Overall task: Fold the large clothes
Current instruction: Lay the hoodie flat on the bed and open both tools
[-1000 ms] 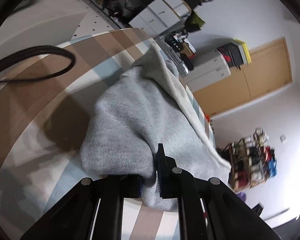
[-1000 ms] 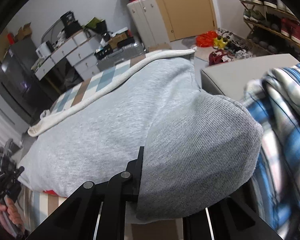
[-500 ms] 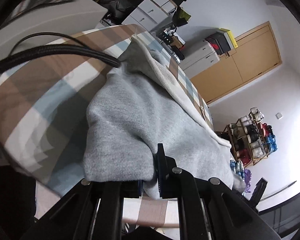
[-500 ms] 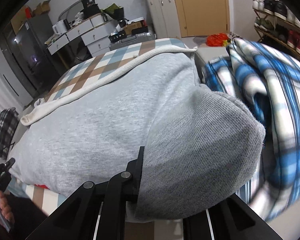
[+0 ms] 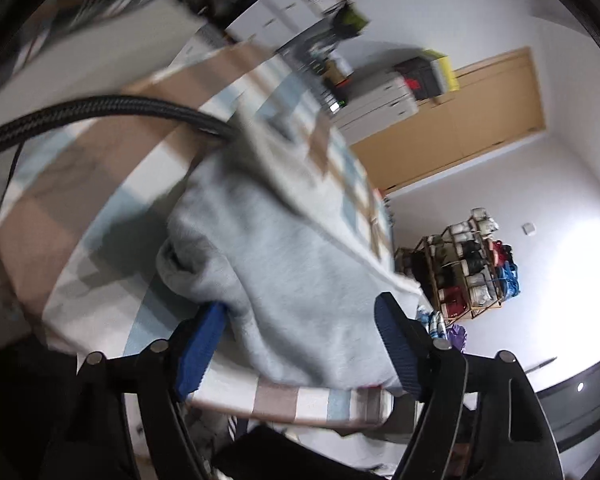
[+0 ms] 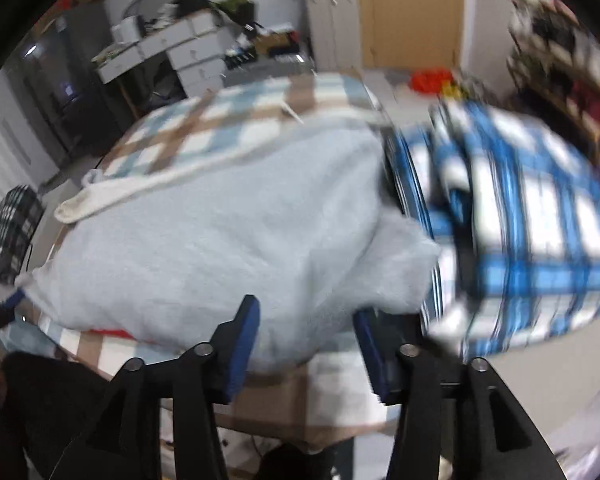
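The grey sweatshirt (image 5: pixel 284 264) is seen folded on the checked counter (image 5: pixel 80 184), both left tongs (image 5: pixel 300 344) and right tongs (image 6: pixel 306 344) spread wide around its near edge, while the blue plaid garment (image 6: pixel 520 248) beside it is blurred.

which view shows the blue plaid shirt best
The right wrist view. There the blue plaid shirt fills the right side, bunched beside the grey sweatshirt, though motion blur softens it. The left wrist view shows only a small blue and white scrap past the sweatshirt's far edge, likely the same shirt.
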Demonstrator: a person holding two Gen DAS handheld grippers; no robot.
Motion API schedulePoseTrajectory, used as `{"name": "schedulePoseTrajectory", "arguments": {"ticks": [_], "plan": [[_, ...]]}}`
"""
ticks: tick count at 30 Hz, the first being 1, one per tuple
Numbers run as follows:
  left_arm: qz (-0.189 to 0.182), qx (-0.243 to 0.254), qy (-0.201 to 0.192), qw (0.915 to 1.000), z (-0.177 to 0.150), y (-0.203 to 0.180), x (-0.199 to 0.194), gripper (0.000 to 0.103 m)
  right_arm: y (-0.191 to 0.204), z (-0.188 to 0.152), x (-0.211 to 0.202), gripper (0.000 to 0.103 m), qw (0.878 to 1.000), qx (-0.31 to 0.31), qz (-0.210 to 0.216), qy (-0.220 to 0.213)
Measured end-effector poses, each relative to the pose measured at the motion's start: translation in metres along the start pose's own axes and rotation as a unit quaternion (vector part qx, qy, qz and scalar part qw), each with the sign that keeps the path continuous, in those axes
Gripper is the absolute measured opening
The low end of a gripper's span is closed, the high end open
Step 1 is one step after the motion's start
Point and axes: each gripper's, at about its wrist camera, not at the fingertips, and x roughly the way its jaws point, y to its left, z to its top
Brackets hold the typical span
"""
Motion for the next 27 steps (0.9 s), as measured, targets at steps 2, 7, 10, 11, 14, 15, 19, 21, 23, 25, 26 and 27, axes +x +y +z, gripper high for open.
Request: {"name": "schedulePoseTrajectory", "arguments": {"ticks": [2,7,10,11,14,15,19,21,23,25,26,27], "plan": [[-0.004,0.031,-0.037,0.9988,0.002,-0.009,0.001,0.081,0.035,0.022,-0.015,0.082,0.998,-0.056,-0.001,-0.04],[-0.014,0.057,-0.1,0.9932,0.006,-0.009,-0.011,0.09,0.129,0.081,-0.011,0.098,0.984,-0.154,0.033,-0.077],[-0.011,0.086,-0.125,0.9884,0.011,0.0,-0.011,0.092,0.182,0.101,0.022,0.098,0.974,-0.216,0.044,-0.054],[-0.006,0.09,-0.125,0.988,0.011,0.005,-0.011,0.092,0.205,0.106,0.041,0.098,0.967,-0.248,0.039,-0.041],[-0.026,0.058,-0.104,0.9926,0.011,0.024,-0.016,0.092,0.251,0.103,0.09,0.097,0.948,-0.316,0.028,-0.006],[-0.035,0.049,-0.096,0.9936,0.013,0.027,-0.015,0.092,0.264,0.099,0.105,0.096,0.941,-0.336,0.031,0.009],[-0.05,0.025,-0.094,0.9941,0.017,0.037,-0.023,0.092,0.31,0.08,0.148,0.096,0.908,-0.416,0.041,0.032],[-0.062,0.018,-0.09,0.9938,0.019,0.036,-0.025,0.092,0.325,0.075,0.163,0.095,0.895,-0.443,0.04,0.037],[-0.063,0.012,-0.095,0.9934,0.018,0.037,-0.029,0.092,0.331,0.076,0.174,0.079,0.891,-0.449,0.034,0.048],[-0.057,0.001,-0.135,0.9892,0.014,0.042,-0.044,0.092,0.333,0.085,0.183,0.046,0.895,-0.438,0.053,0.069],[-0.061,0.001,-0.148,0.9871,0.013,0.042,-0.05,0.092,0.332,0.089,0.181,0.034,0.9,-0.427,0.054,0.065],[-0.067,0.0,-0.156,0.9854,0.013,0.042,-0.053,0.092,0.332,0.097,0.179,0.014,0.906,-0.415,0.056,0.062]]}}
